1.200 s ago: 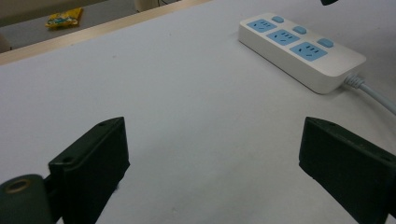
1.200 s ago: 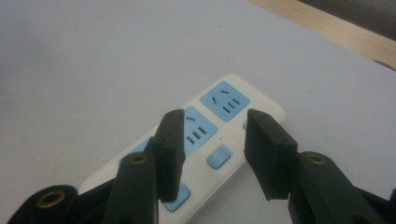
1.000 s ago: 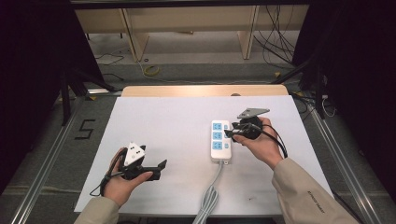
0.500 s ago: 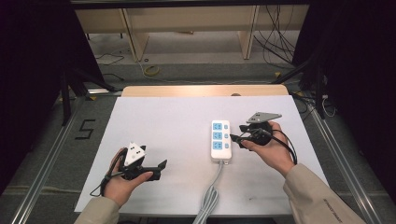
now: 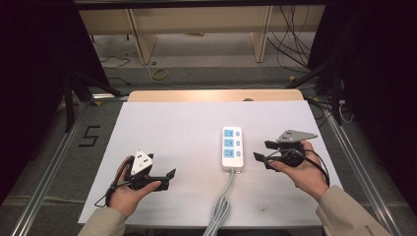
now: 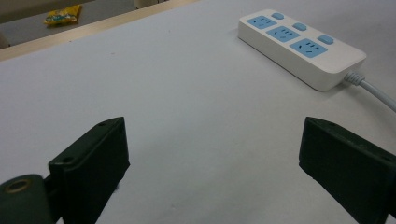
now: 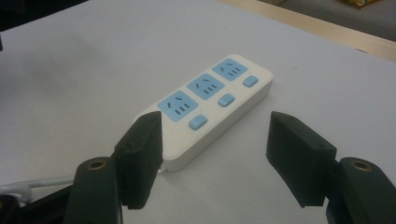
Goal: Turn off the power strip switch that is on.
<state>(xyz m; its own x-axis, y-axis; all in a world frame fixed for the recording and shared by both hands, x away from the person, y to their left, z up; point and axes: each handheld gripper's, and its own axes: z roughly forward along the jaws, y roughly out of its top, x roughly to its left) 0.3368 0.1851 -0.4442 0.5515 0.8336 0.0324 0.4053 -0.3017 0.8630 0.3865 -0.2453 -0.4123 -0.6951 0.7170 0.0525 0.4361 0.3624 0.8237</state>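
Power strip [image 5: 232,149]: on the tabletop [image 5: 172,128], at 9 o'clock from your right hand-held gripper [image 5: 262,151] | hard, smooth, light; cord drags | grab across its short sides | right jaws have just been opening, nothing inside | left hand-held gripper [image 5: 168,178]: wide apart, empty.

Bare table [image 5: 177,128] between tools; power strip [image 5: 232,147] sole obstacle, right of centre.

Overhead looks forward-down; gripper views — low, close — share the power strip [image 5: 232,148].
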